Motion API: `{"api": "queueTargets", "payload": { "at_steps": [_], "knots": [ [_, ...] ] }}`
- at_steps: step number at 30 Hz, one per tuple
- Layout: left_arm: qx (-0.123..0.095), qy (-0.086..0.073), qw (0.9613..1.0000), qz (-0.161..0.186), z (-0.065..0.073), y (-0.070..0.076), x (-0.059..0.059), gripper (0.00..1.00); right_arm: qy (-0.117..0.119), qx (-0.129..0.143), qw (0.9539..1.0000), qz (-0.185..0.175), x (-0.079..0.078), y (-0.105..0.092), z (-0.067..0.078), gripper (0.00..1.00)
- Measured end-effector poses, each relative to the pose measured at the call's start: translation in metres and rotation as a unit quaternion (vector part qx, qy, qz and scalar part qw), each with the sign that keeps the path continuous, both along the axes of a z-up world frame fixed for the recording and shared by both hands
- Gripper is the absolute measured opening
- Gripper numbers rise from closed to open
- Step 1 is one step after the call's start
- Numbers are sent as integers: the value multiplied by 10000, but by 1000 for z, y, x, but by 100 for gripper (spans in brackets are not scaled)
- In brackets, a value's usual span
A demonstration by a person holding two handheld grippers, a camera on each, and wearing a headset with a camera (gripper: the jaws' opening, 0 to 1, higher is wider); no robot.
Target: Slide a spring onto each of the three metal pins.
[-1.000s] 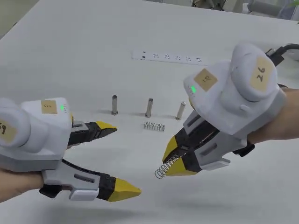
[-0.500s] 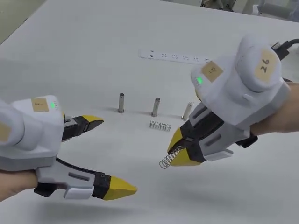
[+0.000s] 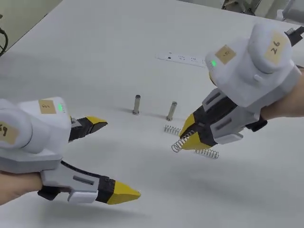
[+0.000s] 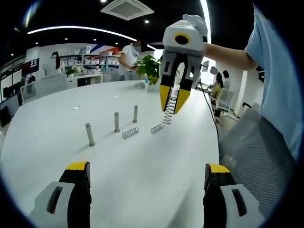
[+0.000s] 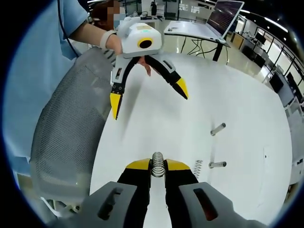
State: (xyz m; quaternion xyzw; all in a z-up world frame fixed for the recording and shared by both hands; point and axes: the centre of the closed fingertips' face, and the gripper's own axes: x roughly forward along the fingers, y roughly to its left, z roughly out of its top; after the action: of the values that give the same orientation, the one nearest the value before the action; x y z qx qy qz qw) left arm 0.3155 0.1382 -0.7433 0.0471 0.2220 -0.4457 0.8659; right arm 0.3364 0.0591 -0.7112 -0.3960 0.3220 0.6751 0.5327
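Right gripper (image 3: 187,137) clamps a spring (image 3: 179,144) by one end, close to a pin (image 3: 172,110). Left gripper (image 3: 114,159) hangs wide apart, empty. Best bet: square the coil's free end over the pin, then lower gently.

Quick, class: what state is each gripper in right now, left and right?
Left gripper: open, holding nothing.
Right gripper: shut on a spring.

Three pins (image 4: 116,122) stand upright; two springs (image 4: 130,133) lie beside, third spring (image 3: 179,143) aloft.
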Motion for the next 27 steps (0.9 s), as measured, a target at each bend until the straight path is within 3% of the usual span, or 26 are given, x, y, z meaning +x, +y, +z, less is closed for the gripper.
{"api": "queueTargets", "payload": {
  "at_steps": [15, 27],
  "knots": [
    [21, 56, 9999, 143, -6, 12, 2, 95, -180, -305, 9985, 410, 42, 21, 2, 7],
    [-2, 84, 9997, 242, -10, 17, 2, 95, -564, -420, 9947, 748, 80, 54, 15, 7]
  ]
}}
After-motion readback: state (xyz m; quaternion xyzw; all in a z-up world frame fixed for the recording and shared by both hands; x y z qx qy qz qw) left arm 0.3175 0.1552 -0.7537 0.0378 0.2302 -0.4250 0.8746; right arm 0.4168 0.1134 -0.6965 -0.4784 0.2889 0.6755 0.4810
